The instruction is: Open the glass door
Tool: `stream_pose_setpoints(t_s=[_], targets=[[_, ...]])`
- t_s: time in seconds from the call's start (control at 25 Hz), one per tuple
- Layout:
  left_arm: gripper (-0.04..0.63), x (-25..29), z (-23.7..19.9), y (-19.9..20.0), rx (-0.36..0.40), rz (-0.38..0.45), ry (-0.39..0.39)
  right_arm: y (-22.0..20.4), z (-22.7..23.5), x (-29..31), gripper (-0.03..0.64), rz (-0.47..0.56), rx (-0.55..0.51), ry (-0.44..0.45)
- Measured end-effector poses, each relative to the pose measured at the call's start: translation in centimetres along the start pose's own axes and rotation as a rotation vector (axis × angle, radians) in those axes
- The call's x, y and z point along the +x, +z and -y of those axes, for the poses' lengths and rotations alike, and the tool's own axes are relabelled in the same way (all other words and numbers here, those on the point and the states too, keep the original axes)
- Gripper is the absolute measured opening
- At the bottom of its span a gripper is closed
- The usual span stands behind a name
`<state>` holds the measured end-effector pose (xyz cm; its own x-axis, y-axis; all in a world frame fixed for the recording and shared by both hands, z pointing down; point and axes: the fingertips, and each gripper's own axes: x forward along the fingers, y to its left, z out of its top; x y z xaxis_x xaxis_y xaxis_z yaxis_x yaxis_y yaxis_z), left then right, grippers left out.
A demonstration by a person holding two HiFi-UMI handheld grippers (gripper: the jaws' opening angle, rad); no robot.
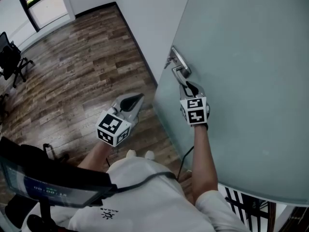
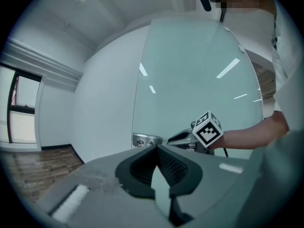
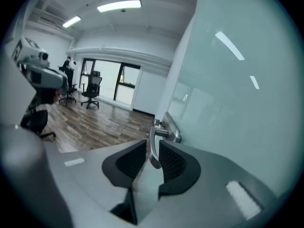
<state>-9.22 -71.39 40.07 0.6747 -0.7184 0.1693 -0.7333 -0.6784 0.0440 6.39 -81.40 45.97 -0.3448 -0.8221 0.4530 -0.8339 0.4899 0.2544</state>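
In the head view, the person is standing beside the frosted glass door (image 1: 251, 81), which is filling the right side of the picture, with a white wall (image 1: 145, 18) behind its edge. The metal door handle (image 1: 178, 64) is sitting on the door's near edge. The right gripper (image 1: 186, 85) is reaching up to the handle's lever, and its marker cube (image 1: 194, 110) is facing the camera. The left gripper (image 1: 137, 99) is hanging apart from the door, over the wooden floor (image 1: 77, 81). A black office chair (image 1: 10, 59) is standing far off at the left.

In the left gripper view, the left gripper (image 2: 156, 147) is showing its jaws together at the tips, with nothing between them. Beyond them, the handle's plate (image 2: 146, 140) is sitting on the glass door (image 2: 199, 80), and the right gripper (image 2: 176, 137) is meeting it from the right.

In the right gripper view, the right gripper (image 3: 152, 144) is clamping the door handle (image 3: 164, 130): the lever is pointing down between the two ribbed pads, which are sitting close against its sides. The glass door (image 3: 237, 103) is rising at the right, and the wooden floor (image 3: 95, 122) is stretching away toward office chairs (image 3: 92, 91) by the windows.
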Motion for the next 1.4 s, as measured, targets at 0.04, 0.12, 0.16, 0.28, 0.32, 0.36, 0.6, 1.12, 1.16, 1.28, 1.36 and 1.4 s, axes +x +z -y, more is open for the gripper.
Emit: stream_pose_setpoints(t_s=[0.04,0.12,0.16,0.28,0.32,0.36,0.6,1.12,1.16,1.28,1.36,1.4], targets=[[0.005,-0.2,0.1,0.1,-0.004,0.002,0.005,0.3,-0.2,-1.1,0.091,0.034,0.034,0.012],[0.005,-0.7,0.4,0.5,-0.009,0.008,0.015,1.2,-1.1,-3.6,0.089,0.103,0.114,0.062],[0.005,-0.9,0.6,0.8,-0.013,0.013,0.020,1.7,-1.8,-5.0,0.089,0.140,0.157,0.092],[0.005,-1.7,1.5,1.6,-0.032,0.031,0.028,3.5,-4.3,-9.1,0.077,0.259,0.266,0.175],[0.005,-1.9,1.9,1.8,-0.038,0.037,0.027,3.8,-5.1,-10.4,0.077,0.290,0.287,0.193],[0.005,-2.0,2.4,1.9,-0.041,0.042,0.022,4.1,-5.7,-11.5,0.072,0.317,0.305,0.203],[0.005,-2.8,4.9,3.6,-0.047,0.084,-0.017,5.0,-8.5,-16.3,0.018,0.403,0.390,0.183],[0.005,-3.6,4.9,2.3,-0.061,0.081,-0.018,4.7,-8.0,-17.1,0.008,0.405,0.368,0.112],[0.005,-3.7,4.8,2.3,-0.062,0.082,-0.018,4.7,-8.0,-17.2,0.008,0.405,0.370,0.109],[0.005,-4.1,4.7,2.4,-0.062,0.083,-0.018,4.9,-8.2,-17.5,0.008,0.406,0.369,0.102],[0.005,-4.2,4.7,2.5,-0.061,0.085,-0.018,5.1,-8.2,-17.6,0.008,0.408,0.366,0.098],[0.005,-4.2,4.7,2.5,-0.060,0.085,-0.018,5.2,-8.1,-17.6,0.008,0.409,0.364,0.095]])
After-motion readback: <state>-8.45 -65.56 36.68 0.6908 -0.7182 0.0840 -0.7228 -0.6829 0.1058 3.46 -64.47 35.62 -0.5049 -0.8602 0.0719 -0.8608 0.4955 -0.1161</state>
